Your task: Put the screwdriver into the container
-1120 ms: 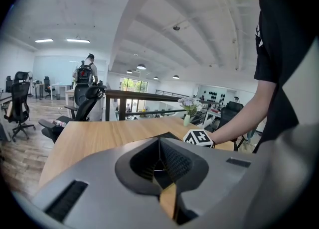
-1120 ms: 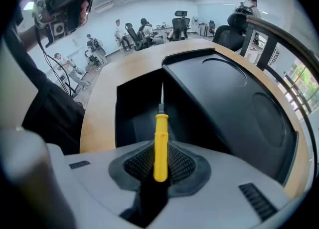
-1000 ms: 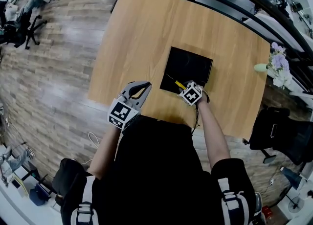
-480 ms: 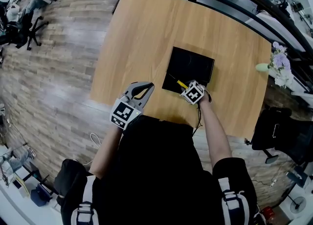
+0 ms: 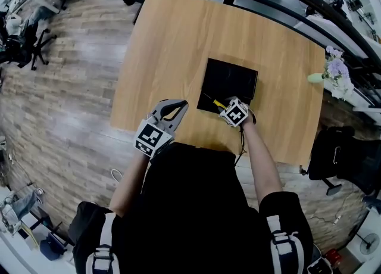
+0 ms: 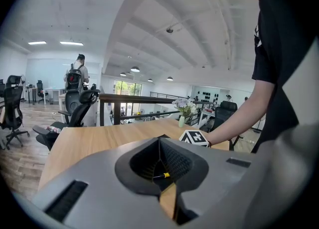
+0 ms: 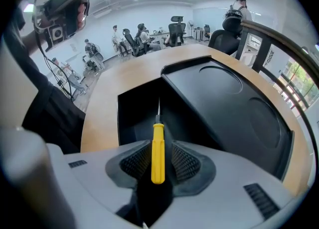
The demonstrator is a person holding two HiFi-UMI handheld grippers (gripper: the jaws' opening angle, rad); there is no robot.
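A black container [image 5: 229, 79] lies on the wooden table [image 5: 166, 46]. The screwdriver [image 5: 219, 103], with a yellow handle and a thin shaft, points over the container's near left corner. In the right gripper view its handle [image 7: 158, 153] lies between the jaws of my right gripper [image 7: 158, 161], which are opening, with a small gap at the pads. The shaft points into the container's deep compartment [image 7: 139, 113]. My left gripper [image 5: 175, 105] is shut and empty, near the table's front edge to the left of the container. The left gripper view shows the screwdriver's tip [image 6: 164, 175] far off.
A vase of flowers [image 5: 333, 79] stands at the table's right edge. A dark railing [image 5: 309, 5] runs behind the table. Office chairs [image 5: 24, 28] stand on the wooden floor to the left. The container's lid part has round hollows [image 7: 219, 81].
Both grippers stay almost where they were. The right gripper keeps the screwdriver at the container's near edge. Only the head view has shifted slightly.
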